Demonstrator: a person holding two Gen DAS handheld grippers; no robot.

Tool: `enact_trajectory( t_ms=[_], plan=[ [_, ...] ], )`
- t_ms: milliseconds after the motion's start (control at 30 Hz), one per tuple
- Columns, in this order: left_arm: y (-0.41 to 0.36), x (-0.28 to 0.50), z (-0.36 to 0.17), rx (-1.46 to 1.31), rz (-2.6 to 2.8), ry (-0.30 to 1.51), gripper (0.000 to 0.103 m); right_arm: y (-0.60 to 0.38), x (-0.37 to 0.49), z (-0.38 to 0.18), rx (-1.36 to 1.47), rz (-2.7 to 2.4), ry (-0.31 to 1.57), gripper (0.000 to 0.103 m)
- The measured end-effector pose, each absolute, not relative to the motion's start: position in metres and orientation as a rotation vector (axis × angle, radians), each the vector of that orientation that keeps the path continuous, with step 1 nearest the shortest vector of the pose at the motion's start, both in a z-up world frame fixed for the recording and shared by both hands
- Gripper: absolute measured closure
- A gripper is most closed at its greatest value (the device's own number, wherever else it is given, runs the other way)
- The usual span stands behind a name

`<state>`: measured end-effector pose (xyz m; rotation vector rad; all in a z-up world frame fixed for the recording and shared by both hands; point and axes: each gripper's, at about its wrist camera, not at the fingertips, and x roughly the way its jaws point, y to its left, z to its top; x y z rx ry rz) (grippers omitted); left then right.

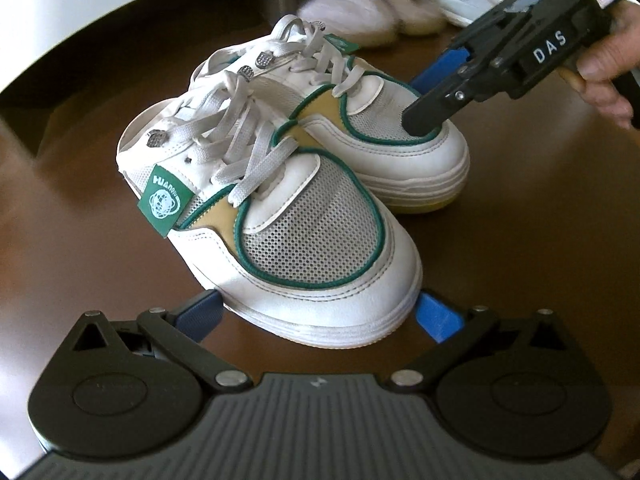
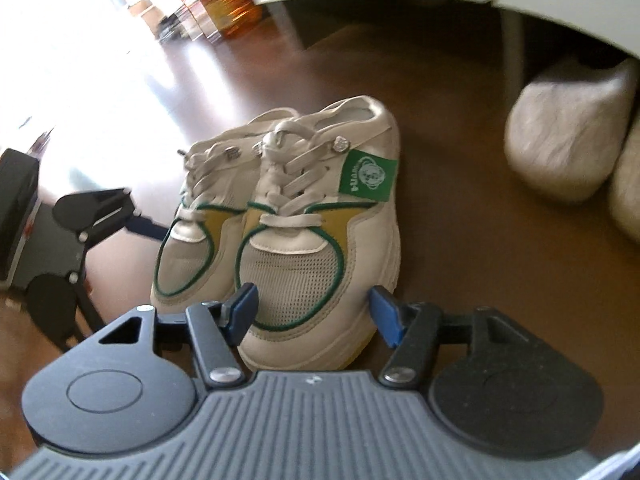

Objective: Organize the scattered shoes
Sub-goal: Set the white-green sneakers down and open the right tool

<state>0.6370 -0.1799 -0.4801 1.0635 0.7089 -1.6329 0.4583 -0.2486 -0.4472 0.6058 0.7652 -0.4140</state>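
Blue-padded fingers of the left gripper (image 1: 320, 312) are spreading wide around the toe of the nearer white mesh sneaker with green piping (image 1: 280, 216), released, not pinching it; its twin, the second white sneaker (image 1: 380, 132), is sitting just beside it on the dark brown wooden floor (image 1: 520, 280), with the right gripper (image 1: 424, 104) straddling its toe. Seen from the right wrist, the right gripper's pads (image 2: 244, 304) are flanking that sneaker's toe, spread apart; blurred pale shoes (image 2: 568, 136) are lying nearby.
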Motion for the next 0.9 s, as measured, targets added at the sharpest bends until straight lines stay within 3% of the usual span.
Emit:
enact_trajectory(
  t_ms=[133,267,600,733,900],
  plan=[
    [-0.254,0.662,-0.48,1.112,-1.665,0.593,0.0,-0.292,0.481,-0.452,0.631,-0.544,0.729,0.042],
    [-0.299,0.679,-0.482,1.094,-1.662,0.595,0.0,-0.331,0.503,-0.461,0.675,-0.682,0.702,0.038],
    [-0.279,0.716,-0.459,1.006,-1.713,0.716,0.0,-0.34,0.533,-0.426,0.7,-0.703,0.914,0.039],
    [-0.282,0.742,-0.449,0.972,-1.742,0.75,0.0,-0.33,0.533,-0.412,0.564,-0.567,0.954,0.027],
    [-0.316,0.772,-0.457,0.912,-1.808,0.79,0.0,-0.319,0.533,-0.394,0.393,-0.396,0.995,0.025]
  ],
)
